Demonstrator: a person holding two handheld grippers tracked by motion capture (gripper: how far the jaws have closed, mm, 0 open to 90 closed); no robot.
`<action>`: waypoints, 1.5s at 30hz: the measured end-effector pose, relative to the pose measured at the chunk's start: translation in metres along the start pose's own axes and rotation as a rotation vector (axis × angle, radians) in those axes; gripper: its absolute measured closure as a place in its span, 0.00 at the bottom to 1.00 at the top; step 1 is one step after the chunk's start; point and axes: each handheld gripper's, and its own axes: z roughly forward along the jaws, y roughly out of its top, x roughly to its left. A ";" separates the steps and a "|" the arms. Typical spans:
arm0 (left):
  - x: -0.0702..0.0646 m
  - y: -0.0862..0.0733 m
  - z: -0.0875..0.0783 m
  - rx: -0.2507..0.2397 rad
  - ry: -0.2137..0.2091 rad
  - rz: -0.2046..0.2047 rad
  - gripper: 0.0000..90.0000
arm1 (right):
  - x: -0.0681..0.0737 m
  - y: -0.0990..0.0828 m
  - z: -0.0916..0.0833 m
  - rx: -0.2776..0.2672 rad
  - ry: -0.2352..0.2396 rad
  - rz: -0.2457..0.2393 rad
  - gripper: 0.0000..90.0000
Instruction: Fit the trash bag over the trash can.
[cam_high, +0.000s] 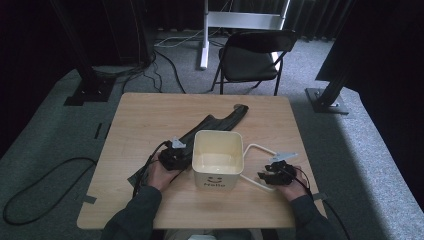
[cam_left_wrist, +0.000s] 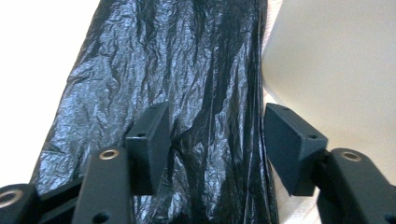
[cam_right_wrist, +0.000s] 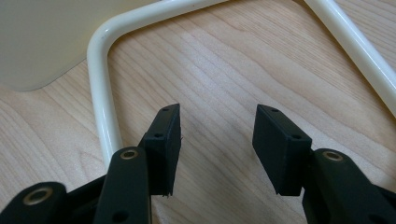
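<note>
Cream bin (cam_high: 218, 159) stands at centre of the table (cam_high: 150, 120), its wire handle (cam_high: 257, 148) lying flat toward the right of the frame. Black plastic bag (cam_high: 212, 122) runs from upper centre down behind the bin's left side. Left gripper (cam_high: 172, 156), just left of the bin: fingers (cam_left_wrist: 150, 140) apart over the bag (cam_left_wrist: 187, 84), not pinching it. Right gripper (cam_high: 272, 172), lower right by the handle (cam_right_wrist: 100, 93): fingers (cam_right_wrist: 166, 140) open over bare wood.

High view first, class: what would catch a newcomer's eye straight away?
The cream bin with a smiley face stands mid-table, its white wire handle lying on the wood to its right. A long black plastic bag stretches away behind its left side. The left tongs hang open over the bag; the right tongs are open inside the handle's loop.
</note>
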 end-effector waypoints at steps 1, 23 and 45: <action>0.001 0.000 -0.001 0.003 0.001 0.002 0.51 | 0.000 0.000 0.000 0.000 0.000 -0.001 0.57; 0.005 0.001 -0.016 -0.039 0.049 -0.002 0.42 | -0.001 0.000 -0.002 -0.006 -0.004 0.005 0.58; 0.011 0.013 0.011 0.012 0.070 -0.036 0.42 | -0.002 -0.001 -0.002 -0.008 -0.004 0.009 0.58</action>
